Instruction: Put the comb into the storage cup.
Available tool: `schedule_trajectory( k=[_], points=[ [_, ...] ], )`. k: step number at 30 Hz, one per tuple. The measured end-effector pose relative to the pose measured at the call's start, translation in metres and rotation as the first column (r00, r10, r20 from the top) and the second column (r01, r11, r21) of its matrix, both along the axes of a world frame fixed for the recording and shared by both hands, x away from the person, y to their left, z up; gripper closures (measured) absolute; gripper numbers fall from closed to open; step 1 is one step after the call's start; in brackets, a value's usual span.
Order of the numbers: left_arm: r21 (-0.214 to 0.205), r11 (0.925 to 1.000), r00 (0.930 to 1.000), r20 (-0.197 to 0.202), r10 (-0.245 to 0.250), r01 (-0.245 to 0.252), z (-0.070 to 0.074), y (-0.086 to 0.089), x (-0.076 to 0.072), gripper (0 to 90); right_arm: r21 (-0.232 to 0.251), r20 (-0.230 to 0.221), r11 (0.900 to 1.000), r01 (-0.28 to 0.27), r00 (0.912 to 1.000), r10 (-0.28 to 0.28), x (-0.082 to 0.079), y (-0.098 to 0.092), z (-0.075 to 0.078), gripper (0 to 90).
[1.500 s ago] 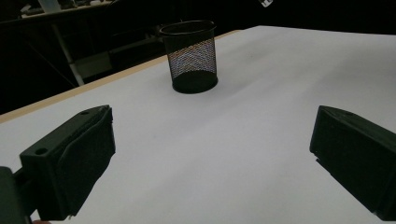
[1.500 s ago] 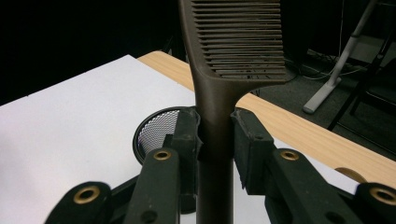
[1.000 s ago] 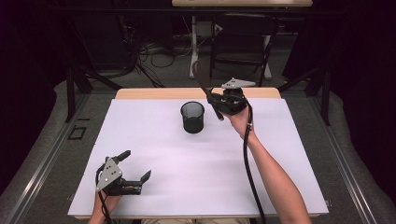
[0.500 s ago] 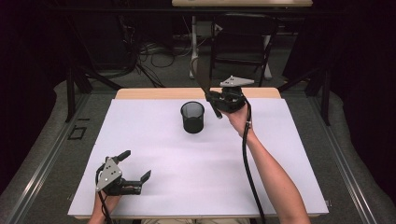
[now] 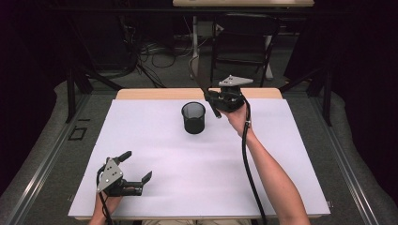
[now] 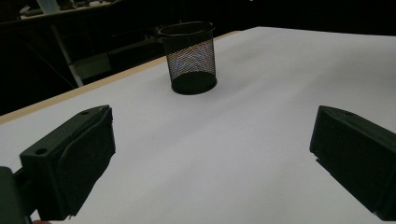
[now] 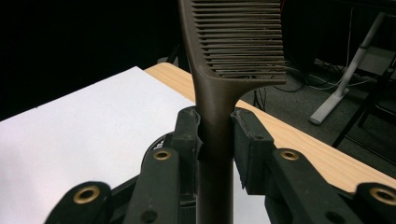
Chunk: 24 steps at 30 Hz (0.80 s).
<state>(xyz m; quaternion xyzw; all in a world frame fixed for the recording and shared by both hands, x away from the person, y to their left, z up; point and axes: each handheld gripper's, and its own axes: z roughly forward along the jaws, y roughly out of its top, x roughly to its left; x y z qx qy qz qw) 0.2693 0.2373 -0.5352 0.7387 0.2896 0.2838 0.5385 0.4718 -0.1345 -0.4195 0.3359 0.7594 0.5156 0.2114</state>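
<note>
High view: we see the right gripper (image 5: 217,104) at upper centre, near the table's far edge (image 5: 159,93), jaws clamped on a comb (image 5: 205,79), just right of the mesh cup (image 5: 193,117). The left gripper (image 5: 136,167), lower left, gapes wide over bare white tabletop (image 5: 197,173).

Brown comb (image 7: 219,93) upright, handle clamped between jaws, white table (image 7: 84,126)

left gripper (image 5: 136,166): low at the near table edge, jaws spread wide, nothing between | right gripper (image 5: 212,99): raised at the far side, forearm stretched out, jaws clamped on a comb (image 7: 224,70) handle
</note>
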Motion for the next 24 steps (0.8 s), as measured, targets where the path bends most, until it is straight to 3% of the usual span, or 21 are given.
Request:
schedule_trajectory(
  k=[24],
  points=[
    [0.000,1.0000,1.0000,0.002,0.002,-0.002,0.000,0.000,0.000,0.4,0.029,0.031,0.9996,-0.001,0.9995,0.000,0.006,0.017,-0.001,72.8]
  ],
)
